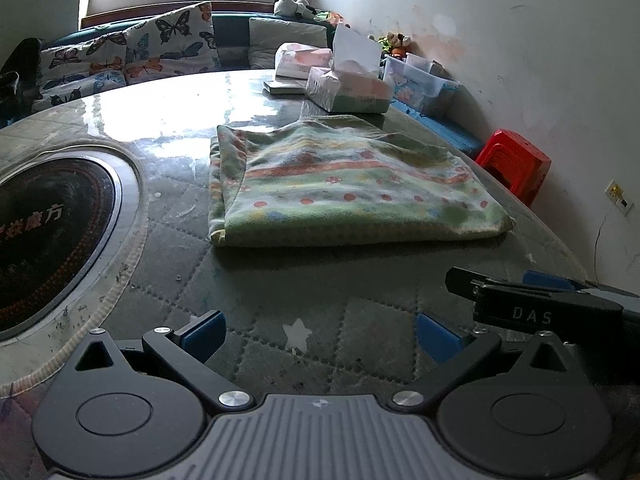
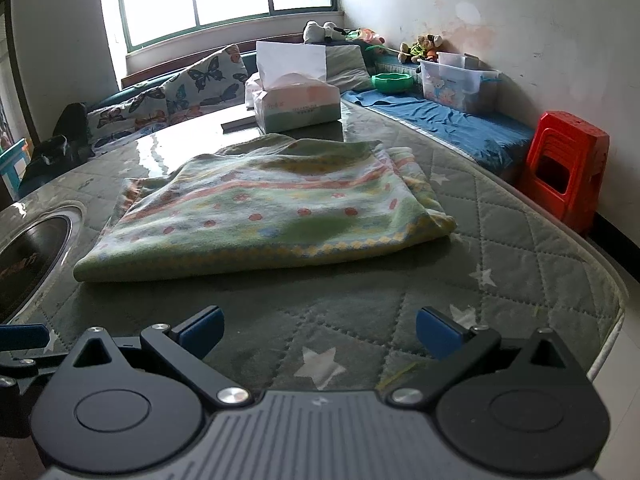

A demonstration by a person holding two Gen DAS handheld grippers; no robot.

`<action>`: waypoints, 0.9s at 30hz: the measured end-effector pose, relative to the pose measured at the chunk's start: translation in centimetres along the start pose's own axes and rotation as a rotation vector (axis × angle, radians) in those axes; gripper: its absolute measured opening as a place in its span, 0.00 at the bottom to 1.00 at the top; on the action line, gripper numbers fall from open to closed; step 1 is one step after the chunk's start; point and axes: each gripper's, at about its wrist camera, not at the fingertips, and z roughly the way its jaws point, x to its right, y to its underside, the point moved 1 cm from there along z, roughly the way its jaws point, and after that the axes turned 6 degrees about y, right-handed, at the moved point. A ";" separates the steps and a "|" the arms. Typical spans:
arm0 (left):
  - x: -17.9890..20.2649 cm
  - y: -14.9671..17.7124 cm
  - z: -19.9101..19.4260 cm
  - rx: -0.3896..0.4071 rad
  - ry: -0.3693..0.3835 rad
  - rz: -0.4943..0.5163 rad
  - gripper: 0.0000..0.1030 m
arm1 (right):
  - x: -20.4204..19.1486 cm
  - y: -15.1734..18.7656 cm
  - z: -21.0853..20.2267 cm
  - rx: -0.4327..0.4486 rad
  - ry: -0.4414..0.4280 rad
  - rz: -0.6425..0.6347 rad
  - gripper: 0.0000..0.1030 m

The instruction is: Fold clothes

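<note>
Tissue box [image 2: 297, 103] on table [image 2: 520, 248]; red stool [image 2: 566, 168] beside.

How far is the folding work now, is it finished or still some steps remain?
Done: the patterned cloth lies folded in layers on the quilted table cover. In hand: nothing; the left gripper and right gripper are both open, short of the cloth. Left: perhaps one more fold or tidying the uneven far edges; no other garments are visible.

A green cloth [image 1: 344, 184] [image 2: 264, 208] with pink stripes and red dots lies folded flat, mid-frame, on the quilted worktop [image 1: 360, 320].
</note>
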 end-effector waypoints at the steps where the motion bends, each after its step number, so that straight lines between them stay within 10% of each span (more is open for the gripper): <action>1: 0.0 0.0 0.0 -0.001 0.000 -0.001 1.00 | 0.0 0.0 0.0 -0.001 -0.001 -0.001 1.00; 27: 0.5 0.2 0.3 -0.014 0.012 0.005 1.00 | -0.5 0.0 -0.2 0.002 -0.010 -0.008 1.00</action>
